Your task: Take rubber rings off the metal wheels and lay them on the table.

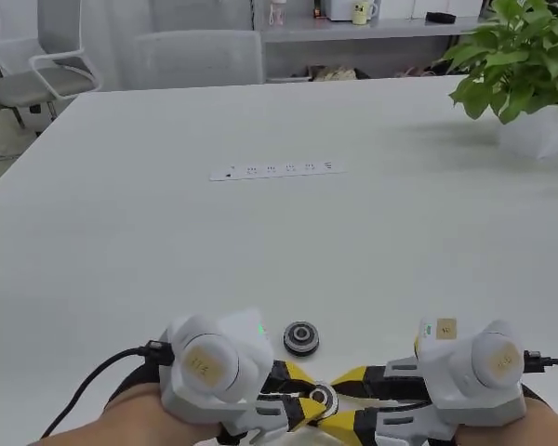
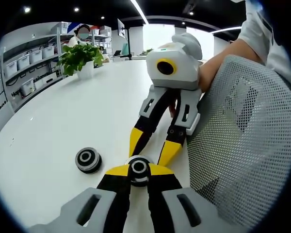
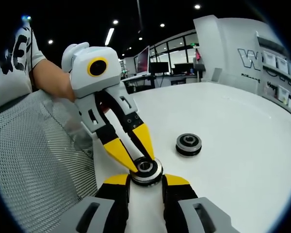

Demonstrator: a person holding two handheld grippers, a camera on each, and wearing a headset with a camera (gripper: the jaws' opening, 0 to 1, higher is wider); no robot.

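Nearest the person, the left claw [image 1: 307, 401] and the right claw [image 1: 333, 401] are meeting nose to nose over one small round metal wheel with a black rubber ring, the held wheel [image 1: 319, 400]. It is sitting low over the white worktop [image 1: 260, 251] at its near edge; contact with the surface cannot be confirmed.

In the left gripper view, the left claw [image 2: 138, 170] is clamping the held wheel [image 2: 138, 169] between its yellow tips, while the right claw [image 2: 153, 153] is straddling it from the opposite side. In the right gripper view, the right claw [image 3: 146, 178] is likewise pressing in on the held wheel [image 3: 146, 171], and the left claw [image 3: 138, 158] is biting at its upper edge.

Judgement: two opposed grips are being used so that one claw is bracing the metal body while the other is working the ring off. Which claw is doing which cannot be told. The ring appears to be seated.

Just beyond, a second black-rimmed metal wheel [image 1: 301, 338] is lying flat on the worktop, apart from both claws. Its black rubber ring [image 2: 77, 162] is in place, so it is awaiting its turn.

Beside the claws, a grey mesh chair back [image 2: 242, 126] is standing against the worktop edge.

Further out, a white power strip [image 1: 277, 170] is lying mid-worktop. A green leafy plant in a white pot [image 1: 516, 56] is occupying the far right corner. A pale office chair [image 1: 37, 74] is standing beyond the far left edge.
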